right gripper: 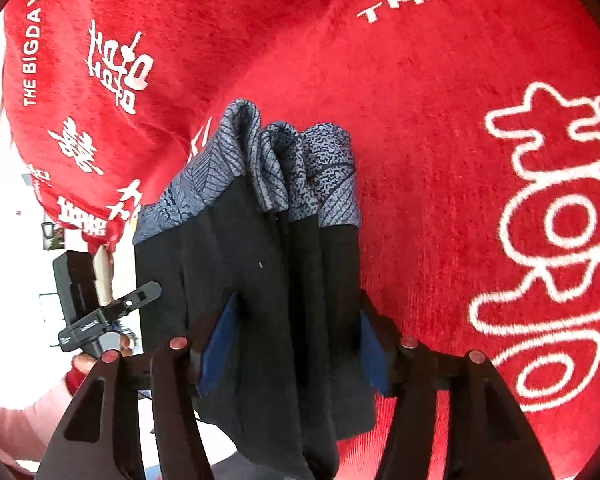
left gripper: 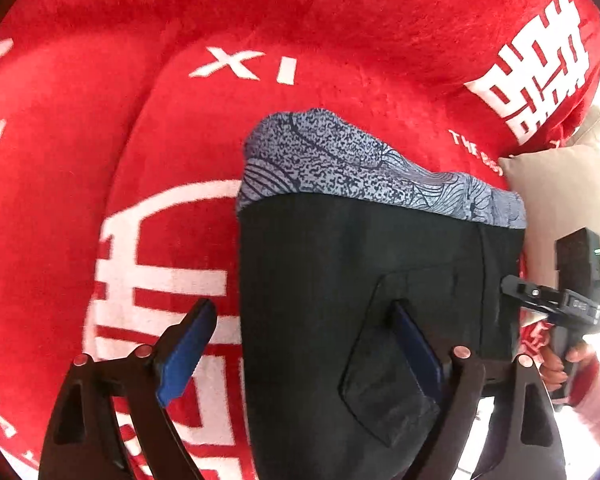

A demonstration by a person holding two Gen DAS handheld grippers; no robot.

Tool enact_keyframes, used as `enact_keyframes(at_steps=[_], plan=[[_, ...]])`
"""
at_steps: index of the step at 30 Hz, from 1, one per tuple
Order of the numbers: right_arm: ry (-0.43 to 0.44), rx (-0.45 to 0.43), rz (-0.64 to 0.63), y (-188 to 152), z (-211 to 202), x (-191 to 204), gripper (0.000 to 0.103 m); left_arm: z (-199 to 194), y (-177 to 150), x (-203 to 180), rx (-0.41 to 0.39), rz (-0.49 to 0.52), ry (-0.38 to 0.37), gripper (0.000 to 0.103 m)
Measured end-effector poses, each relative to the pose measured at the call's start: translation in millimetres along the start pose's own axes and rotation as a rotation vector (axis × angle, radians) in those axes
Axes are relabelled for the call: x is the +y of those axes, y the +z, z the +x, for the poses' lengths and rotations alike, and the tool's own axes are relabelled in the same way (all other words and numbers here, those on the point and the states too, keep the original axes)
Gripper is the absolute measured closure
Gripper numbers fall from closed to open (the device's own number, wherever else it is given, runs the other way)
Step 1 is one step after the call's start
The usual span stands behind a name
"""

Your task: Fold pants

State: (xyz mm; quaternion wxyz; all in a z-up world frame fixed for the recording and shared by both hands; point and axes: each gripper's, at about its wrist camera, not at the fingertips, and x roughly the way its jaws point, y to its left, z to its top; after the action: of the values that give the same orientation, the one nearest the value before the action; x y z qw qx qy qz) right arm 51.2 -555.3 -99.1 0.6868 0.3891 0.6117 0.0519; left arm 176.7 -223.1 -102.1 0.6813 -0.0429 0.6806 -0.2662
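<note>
- Black fabric pants with a blue-grey patterned waistband (left gripper: 380, 280) lie folded on a red plush blanket with white lettering (left gripper: 220, 120), centre-right of the left wrist view.
- Left claw (left gripper: 304, 344): jaws wide, one blue-padded finger (left gripper: 184, 356) over the blanket, the other over the black pocket area; grips nothing.
- Right claw (right gripper: 296, 344): jaws narrowed around the bunched pants (right gripper: 260, 280), pads apparently touching the fabric, lower centre of the right wrist view.
- Beige cushion (left gripper: 556, 200) at right edge.

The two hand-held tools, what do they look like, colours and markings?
Both the left tool and the right tool have black angular fingers with triangular cut-outs, blue pads inside, and round copper-coloured rivet heads at the joints. The person's pale pink sleeve has a red cuff.
</note>
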Motion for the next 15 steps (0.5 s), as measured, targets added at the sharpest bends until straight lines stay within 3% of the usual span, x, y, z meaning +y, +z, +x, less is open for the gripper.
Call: enact_keyframes(at_steps=[4, 7, 10, 15], plan=[[-0.083, -0.024, 0.012, -9, -12, 8, 0.034, -12, -4, -2, -0.016, -0.012, 0.081, 0.014], [-0.154, -0.065, 0.030, -21, -28, 12, 0.024, -23, -11, -5, -0.027, -0.021, 0.159, 0.014], [-0.275, -0.109, 0.060, -35, -46, 18, 0.020, -35, -22, -14, -0.027, -0.008, 0.252, 0.014], [-0.462, -0.136, 0.084, -56, -59, 30, 0.000, -50, -39, -32, -0.016, 0.045, 0.323, 0.014]])
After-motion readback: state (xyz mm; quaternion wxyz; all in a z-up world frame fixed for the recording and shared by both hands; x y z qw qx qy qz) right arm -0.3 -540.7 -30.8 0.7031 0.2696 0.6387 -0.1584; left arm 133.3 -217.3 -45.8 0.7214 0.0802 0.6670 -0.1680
